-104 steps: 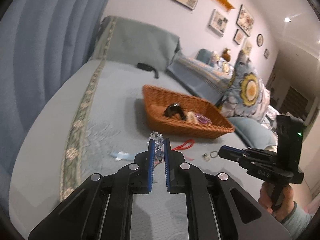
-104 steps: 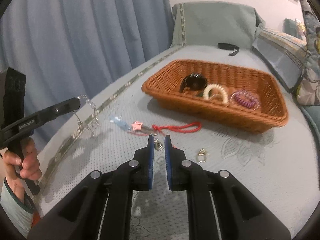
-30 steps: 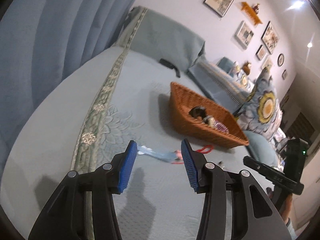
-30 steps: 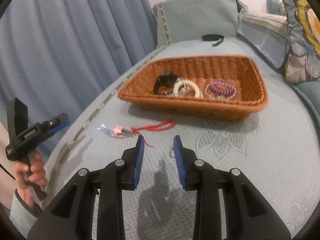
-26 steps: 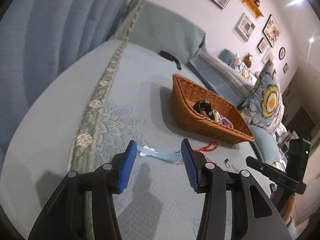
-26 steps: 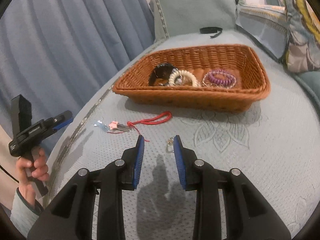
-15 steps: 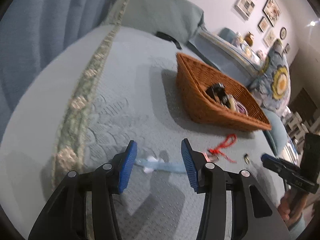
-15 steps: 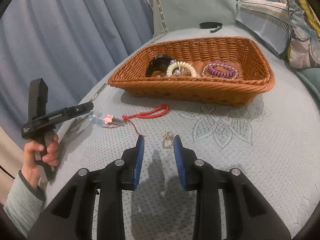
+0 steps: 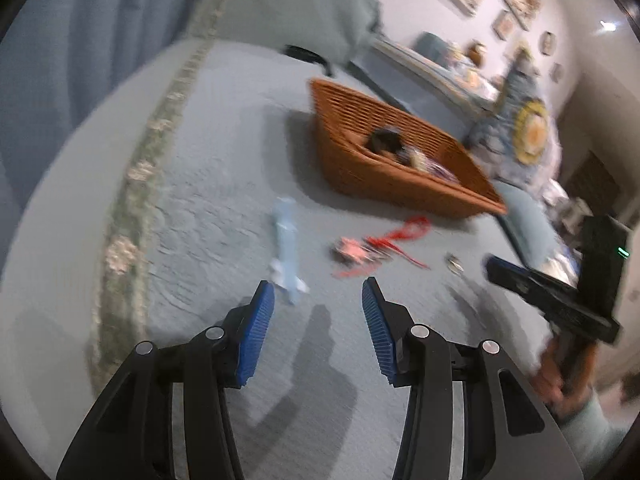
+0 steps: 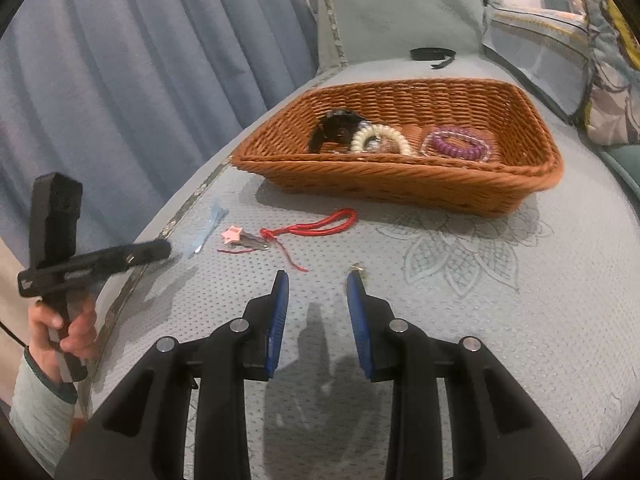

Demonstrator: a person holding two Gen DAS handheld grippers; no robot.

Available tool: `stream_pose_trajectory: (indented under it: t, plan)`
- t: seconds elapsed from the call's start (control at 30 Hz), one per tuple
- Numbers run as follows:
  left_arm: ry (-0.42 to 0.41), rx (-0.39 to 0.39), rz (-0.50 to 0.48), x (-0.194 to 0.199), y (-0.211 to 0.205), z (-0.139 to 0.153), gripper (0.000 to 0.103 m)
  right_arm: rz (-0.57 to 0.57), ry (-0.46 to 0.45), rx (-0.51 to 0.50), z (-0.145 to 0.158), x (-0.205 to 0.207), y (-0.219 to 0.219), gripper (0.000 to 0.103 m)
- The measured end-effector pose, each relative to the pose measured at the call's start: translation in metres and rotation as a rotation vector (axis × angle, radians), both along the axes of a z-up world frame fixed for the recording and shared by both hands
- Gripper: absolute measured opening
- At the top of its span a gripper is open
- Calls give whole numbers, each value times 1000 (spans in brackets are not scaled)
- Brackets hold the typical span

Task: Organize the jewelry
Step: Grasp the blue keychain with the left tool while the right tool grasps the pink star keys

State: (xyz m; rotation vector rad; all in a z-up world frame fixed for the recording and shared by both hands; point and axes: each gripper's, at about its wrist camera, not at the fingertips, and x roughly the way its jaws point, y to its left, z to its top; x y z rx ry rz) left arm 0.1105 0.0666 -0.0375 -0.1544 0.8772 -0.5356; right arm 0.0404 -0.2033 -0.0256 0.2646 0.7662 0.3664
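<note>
Both grippers are hovering above the textured, pale blue-green bed cover (image 10: 520,320), nearer than the woven basket (image 10: 400,184). The right gripper (image 10: 318,280) is holding its ribbed blue fingers (image 10: 282,292) apart and empty, a small metal ring (image 10: 356,267) lying just beyond its right fingertip. The left gripper (image 9: 318,292) is also spreading its fingers (image 9: 262,308) wide and empty, just short of a flat, pale blue hair clip (image 9: 286,250). Between these and the basket, a pink star charm (image 10: 232,234) and looped red cord (image 10: 320,226) are lying. Inside the rectangular orange-brown wicker basket, a black watch (image 10: 336,126), cream bead bracelet (image 10: 380,136) and purple bead bracelet (image 10: 456,146) are resting together.
</note>
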Motion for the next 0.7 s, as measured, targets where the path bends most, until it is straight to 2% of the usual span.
stream_pose_trajectory:
  t: [0.07,0.17,0.27,0.3,0.37,0.43,0.5,0.57,0.7]
  plan:
    - [-13,25,33,6,-3,-4,44,26,-2,-15,1,5,10,27]
    - [-27,85,25,10,-16,-10,44,70,-6,-45,3,15,29,27]
    - [-44,134,21,12,-22,-13,43,184,-19,-105,9,33,62,27]
    - [-44,143,25,13,-21,-13,41,213,-23,-128,10,39,72,27]
    - [-43,156,35,14,-18,-13,25,289,-17,-181,9,50,90,27]
    - [-37,151,39,15,-12,-14,21,338,-18,-252,6,54,102,27]
    - [-19,104,50,18,-3,-15,21,357,-24,-309,3,60,110,27]
    - [-11,80,54,18,0,-15,21,367,-23,-313,4,68,113,27]
    - [-14,85,52,17,-1,-16,21,416,16,-345,-2,87,123,27]
